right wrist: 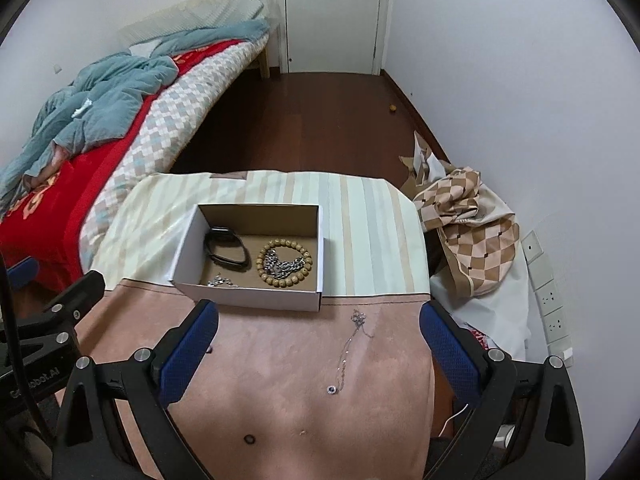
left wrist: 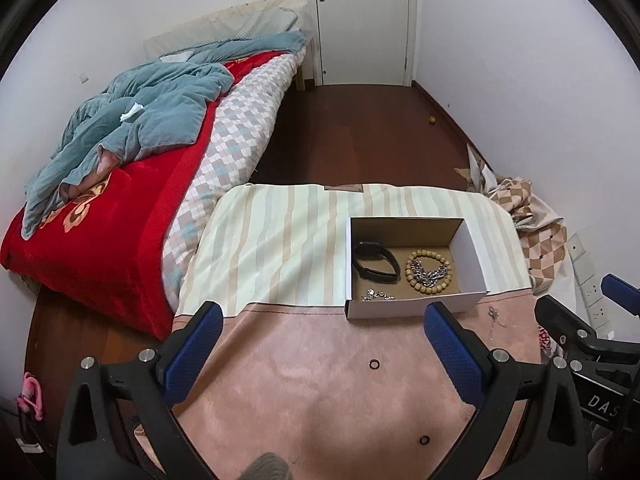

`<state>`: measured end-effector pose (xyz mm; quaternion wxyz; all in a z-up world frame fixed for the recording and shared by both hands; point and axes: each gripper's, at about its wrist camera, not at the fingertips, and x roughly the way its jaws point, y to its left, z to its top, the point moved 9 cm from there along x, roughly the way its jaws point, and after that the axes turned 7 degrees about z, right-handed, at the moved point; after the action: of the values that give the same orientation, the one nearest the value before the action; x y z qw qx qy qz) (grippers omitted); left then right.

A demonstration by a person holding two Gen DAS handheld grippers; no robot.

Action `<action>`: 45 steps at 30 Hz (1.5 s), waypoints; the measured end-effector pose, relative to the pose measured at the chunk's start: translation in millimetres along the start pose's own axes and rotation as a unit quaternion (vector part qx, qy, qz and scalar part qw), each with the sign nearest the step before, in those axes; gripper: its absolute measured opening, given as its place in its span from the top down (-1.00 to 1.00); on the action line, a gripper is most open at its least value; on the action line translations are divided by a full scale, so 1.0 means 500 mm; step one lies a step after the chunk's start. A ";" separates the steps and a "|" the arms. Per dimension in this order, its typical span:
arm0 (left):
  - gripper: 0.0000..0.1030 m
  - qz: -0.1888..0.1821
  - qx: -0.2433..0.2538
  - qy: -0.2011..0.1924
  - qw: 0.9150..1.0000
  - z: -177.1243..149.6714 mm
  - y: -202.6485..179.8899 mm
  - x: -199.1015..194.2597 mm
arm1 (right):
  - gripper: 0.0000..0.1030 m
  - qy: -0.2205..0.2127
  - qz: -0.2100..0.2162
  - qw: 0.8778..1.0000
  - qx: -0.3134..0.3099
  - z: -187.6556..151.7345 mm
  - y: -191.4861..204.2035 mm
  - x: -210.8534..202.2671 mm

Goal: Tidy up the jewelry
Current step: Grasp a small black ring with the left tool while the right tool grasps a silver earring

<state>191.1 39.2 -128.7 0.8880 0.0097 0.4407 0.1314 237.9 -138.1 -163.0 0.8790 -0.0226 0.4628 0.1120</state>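
An open cardboard box [left wrist: 416, 306] [right wrist: 248, 300] stands on the cloth-covered table. It holds a black band [left wrist: 376, 266] [right wrist: 226, 252], a wooden bead bracelet [left wrist: 428, 270] [right wrist: 284, 264] around a silver chain, and small silver pieces [left wrist: 378, 295] [right wrist: 222, 281]. A thin silver necklace [right wrist: 350, 346] [left wrist: 494, 318] lies on the pink cloth right of the box, with a small ring [right wrist: 331, 389] at its end. Two dark rings [left wrist: 374, 364] [left wrist: 424, 440] lie nearer; one shows in the right wrist view [right wrist: 249, 438]. My left gripper [left wrist: 324, 344] and my right gripper [right wrist: 320, 344] are open and empty, above the pink cloth.
The table has a striped cloth [left wrist: 280, 240] at the far half and pink cloth [left wrist: 304, 400] near. A bed [left wrist: 120, 216] with red blanket lies left. A checked cloth bundle [right wrist: 468, 236] sits right of the table. Wall sockets [right wrist: 550, 300] are at right. A door [left wrist: 362, 20] is far.
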 end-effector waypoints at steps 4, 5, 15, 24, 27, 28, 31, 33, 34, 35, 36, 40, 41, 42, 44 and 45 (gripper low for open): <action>-0.99 -0.003 -0.008 -0.004 1.000 -0.008 0.009 -0.020 | -0.98 -0.010 0.010 1.000 0.004 -0.009 0.010 -0.033; -0.99 -0.002 -0.010 -0.005 1.000 -0.011 0.010 -0.022 | -0.98 -0.010 0.014 1.000 0.008 -0.013 0.008 -0.038; -0.99 0.005 0.028 0.084 0.996 -0.211 -0.035 0.070 | -0.56 0.055 0.025 0.993 0.101 -0.211 -0.091 0.025; -0.87 -0.060 0.058 0.158 0.984 -0.378 -0.157 0.139 | -0.19 0.116 0.014 0.985 0.128 -0.380 -0.150 0.080; -0.66 -0.070 0.072 0.172 0.980 -0.402 -0.190 0.149 | -0.19 0.115 0.008 0.984 0.133 -0.389 -0.163 0.080; -0.65 -0.072 0.076 0.172 0.980 -0.402 -0.196 0.150 | -0.19 0.115 0.007 0.984 0.135 -0.387 -0.168 0.080; -0.51 -0.077 0.091 0.163 0.979 -0.404 -0.220 0.150 | -0.19 0.112 0.005 0.984 0.141 -0.384 -0.181 0.083; -0.36 -0.080 0.102 0.160 0.979 -0.406 -0.235 0.150 | -0.19 0.112 0.004 0.983 0.144 -0.382 -0.186 0.085; -0.22 -0.082 0.106 0.159 0.978 -0.409 -0.239 0.152 | -0.19 0.112 0.004 0.983 0.146 -0.383 -0.189 0.087; -0.13 -0.078 0.112 0.152 0.979 -0.407 -0.244 0.150 | -0.19 0.112 0.004 0.983 0.147 -0.382 -0.192 0.089; -0.10 -0.080 0.116 0.148 0.979 -0.406 -0.249 0.149 | -0.19 0.112 0.004 0.983 0.147 -0.381 -0.194 0.091; 0.36 -0.086 0.125 0.136 0.979 -0.402 -0.259 0.144 | -0.19 0.113 0.003 0.983 0.148 -0.380 -0.197 0.095; 0.53 -0.088 0.126 0.133 0.979 -0.401 -0.260 0.143 | -0.19 0.114 0.003 0.982 0.148 -0.380 -0.196 0.096; 0.60 -0.090 0.126 0.132 0.979 -0.398 -0.258 0.144 | -0.19 0.114 0.003 0.982 0.148 -0.381 -0.198 0.096; 0.80 -0.094 0.126 0.131 0.979 -0.397 -0.258 0.143 | -0.16 0.114 0.003 0.982 0.148 -0.381 -0.197 0.097; 0.81 -0.096 0.126 0.132 0.979 -0.398 -0.257 0.142 | -0.16 0.114 0.004 0.982 0.148 -0.381 -0.198 0.096</action>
<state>104.9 -87.3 -322.8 0.8222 0.0615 0.5657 -0.0111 131.6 -253.2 -317.4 0.8139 0.0968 0.5713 0.0421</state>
